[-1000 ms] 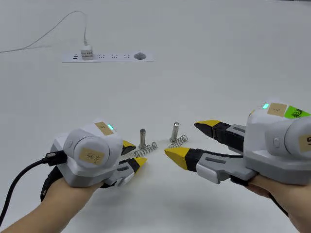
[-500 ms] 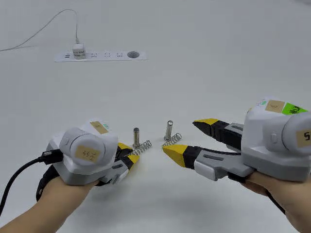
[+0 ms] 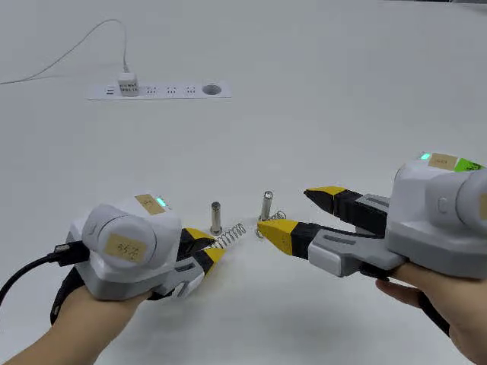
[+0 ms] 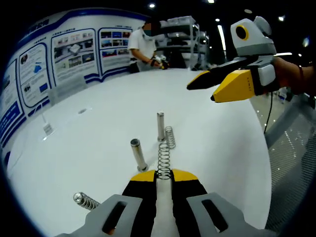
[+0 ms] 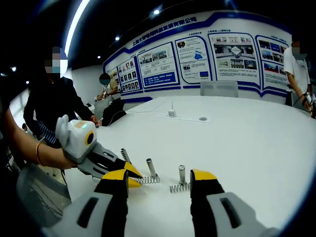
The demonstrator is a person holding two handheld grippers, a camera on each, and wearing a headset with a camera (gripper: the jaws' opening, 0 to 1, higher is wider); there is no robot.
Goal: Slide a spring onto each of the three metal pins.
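Observation:
Two bare metal pins (image 3: 216,217) (image 3: 267,205) stand upright on the white table. My left gripper (image 3: 205,245) is shut on one end of a spring (image 3: 230,234), which points toward the nearer pin (image 4: 138,154). A second spring (image 4: 170,137) lies loose beside the farther pin (image 4: 160,126). In the left gripper view a third pin (image 4: 86,201) stands at lower left with a spring on it. My right gripper (image 3: 300,211) is open, its lower fingertip close to the loose spring (image 5: 178,187) and that pin (image 5: 181,174).
A white power strip (image 3: 158,90) with a plug and cable lies at the back of the table. The gripper views show people standing beyond the table's far edges. The table's right edge (image 4: 264,148) is near in the left gripper view.
The right gripper has edged closer to the loose spring by the right-hand pin. The left gripper stays shut on its spring, near the left-hand pin. The head camera has shifted.

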